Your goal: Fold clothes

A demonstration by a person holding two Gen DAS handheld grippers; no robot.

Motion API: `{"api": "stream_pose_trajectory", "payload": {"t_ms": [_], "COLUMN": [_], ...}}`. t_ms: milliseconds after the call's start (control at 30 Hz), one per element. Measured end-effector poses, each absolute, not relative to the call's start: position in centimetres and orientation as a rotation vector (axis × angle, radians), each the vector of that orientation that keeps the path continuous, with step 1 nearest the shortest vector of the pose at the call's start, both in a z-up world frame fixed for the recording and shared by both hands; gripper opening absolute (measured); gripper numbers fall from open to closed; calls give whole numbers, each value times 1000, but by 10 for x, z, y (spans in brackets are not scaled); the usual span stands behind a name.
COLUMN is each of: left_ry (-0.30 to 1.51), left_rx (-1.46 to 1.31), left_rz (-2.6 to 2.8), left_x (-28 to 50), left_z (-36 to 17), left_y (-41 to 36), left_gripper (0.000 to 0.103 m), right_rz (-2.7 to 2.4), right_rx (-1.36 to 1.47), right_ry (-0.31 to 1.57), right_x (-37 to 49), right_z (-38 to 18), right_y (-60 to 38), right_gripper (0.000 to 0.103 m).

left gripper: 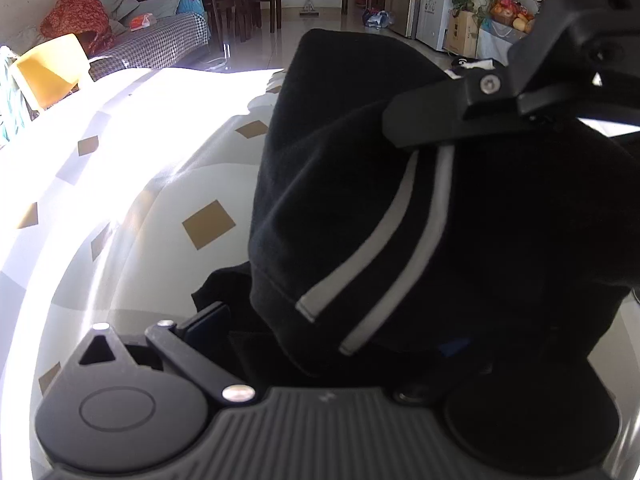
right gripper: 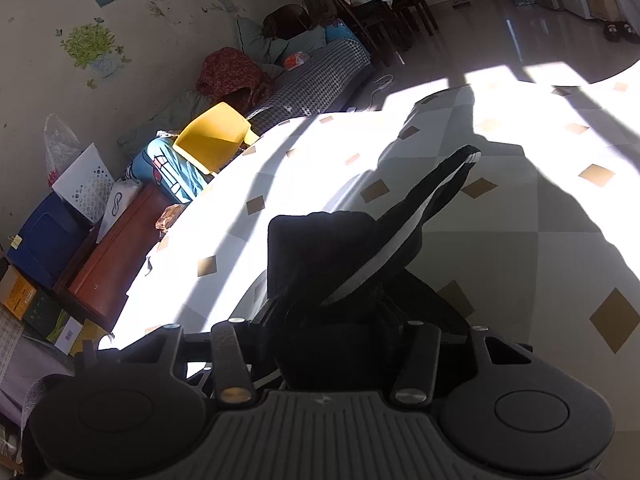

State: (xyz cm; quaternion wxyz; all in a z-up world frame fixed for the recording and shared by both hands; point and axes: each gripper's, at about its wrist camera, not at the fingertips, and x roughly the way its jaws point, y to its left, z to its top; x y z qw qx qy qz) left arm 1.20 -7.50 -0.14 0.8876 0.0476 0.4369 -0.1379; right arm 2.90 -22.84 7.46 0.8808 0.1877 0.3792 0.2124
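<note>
Table (right gripper: 520,248), w/ pale diamond-pattern cloth, is taking up most of both views; strong sunlight and hard shadows are falling across it. Black garment (left gripper: 360,208) w/ two grey-white stripes is hanging bunched above the table, raised off the cloth and held between both tools. In the right wrist view, the same garment (right gripper: 344,256) is filling the space between the fingers, one striped end sticking up and away toward the sunlit patch.

Right gripper (right gripper: 332,344): fingers are clamping a thick wad of black fabric, standing partly apart around it. In the left wrist view, the right gripper (left gripper: 424,124) is coming in from upper right, its finger lying against the garment's top just above the stripes.

Left gripper (left gripper: 320,332): one finger (left gripper: 208,320) is showing at the fabric's edge, the other is buried under cloth; fabric is sitting between them, but can't tell whether they are pressing on it.

Yellow chair (right gripper: 212,140) is standing beside the table's far edge.
</note>
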Motion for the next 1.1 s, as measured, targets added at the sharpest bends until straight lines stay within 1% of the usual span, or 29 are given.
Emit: {"api": "stream_pose_trajectory", "payload": {"t_ms": [100, 133, 233, 467, 567, 733, 833, 900, 1100], "left_ry": [954, 949, 937, 926, 915, 893, 883, 899, 981], "left_rx": [69, 64, 61, 25, 3, -7, 21, 34, 18], "left_rz": [-292, -293, -285, -235, -219, -210, -199, -190, -165], "left_x": [5, 2, -5, -16, -18, 0, -2, 3, 18], "left_z": [-8, -6, -1, 6, 11, 12, 19, 11, -17], "left_y": [-67, -64, -56, -34, -26, -13, -23, -34, -34], "left_gripper": [103, 103, 103, 103, 103, 103, 103, 103, 103], "right_rz": [452, 454, 463, 485, 491, 475, 465, 453, 429], "right_rx": [356, 344, 327, 368, 343, 328, 347, 382, 417], "right_ry": [823, 835, 872, 936, 967, 976, 987, 1006, 1040], "right_x": [28, 28, 28, 32, 30, 27, 26, 27, 26], "right_z": [70, 68, 62, 51, 46, 43, 41, 37, 36], "right_y": [-220, -217, -212, -210, -204, -202, -204, -207, -209], "right_gripper": [51, 53, 55, 56, 56, 58, 59, 60, 60]}}
